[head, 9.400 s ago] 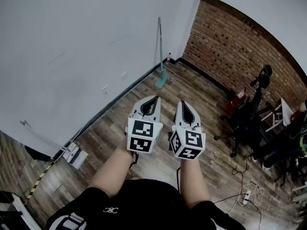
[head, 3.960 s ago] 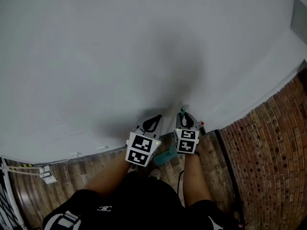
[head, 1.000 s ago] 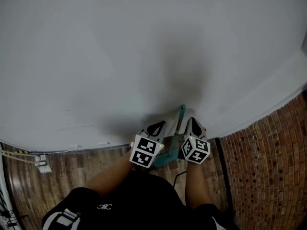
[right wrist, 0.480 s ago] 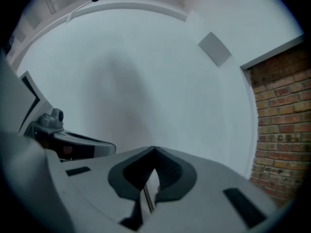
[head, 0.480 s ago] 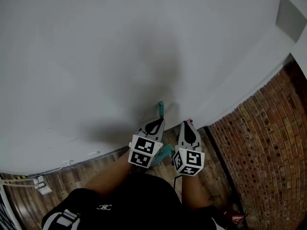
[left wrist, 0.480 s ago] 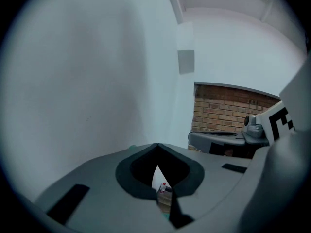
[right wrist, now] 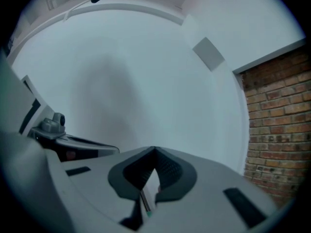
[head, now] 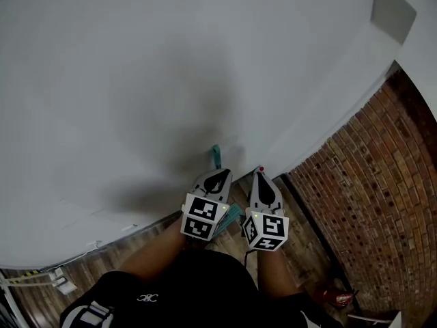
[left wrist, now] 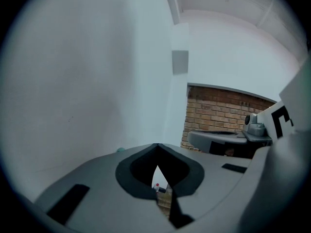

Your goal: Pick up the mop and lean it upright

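Observation:
The mop stands upright against the white wall (head: 171, 80). Its teal handle tip (head: 216, 157) shows just beyond my left gripper (head: 218, 173), and its teal head (head: 234, 214) lies on the floor between the two marker cubes. In the left gripper view the tip (left wrist: 119, 150) peeks over the left jaw, outside the left gripper (left wrist: 156, 147), which is shut and empty. My right gripper (head: 260, 174) is shut beside the mop with nothing held. In the right gripper view the right gripper (right wrist: 154, 152) faces the wall, and a thin grey rod with a teal end (right wrist: 144, 203) shows through the slit below the jaws.
A brick wall (head: 355, 197) meets the white wall at the right corner. A red-capped bottle (head: 261, 169) stands at the wall foot by my right gripper. A red thing (head: 333, 296) lies on the wood floor (head: 300, 251) at lower right. A grey panel (head: 392, 9) sits high on the wall.
The handle stood between the two grippers a second ago; now its tip shows beyond the left gripper. Both grippers have levelled side by side, and the view has swung toward the corner.

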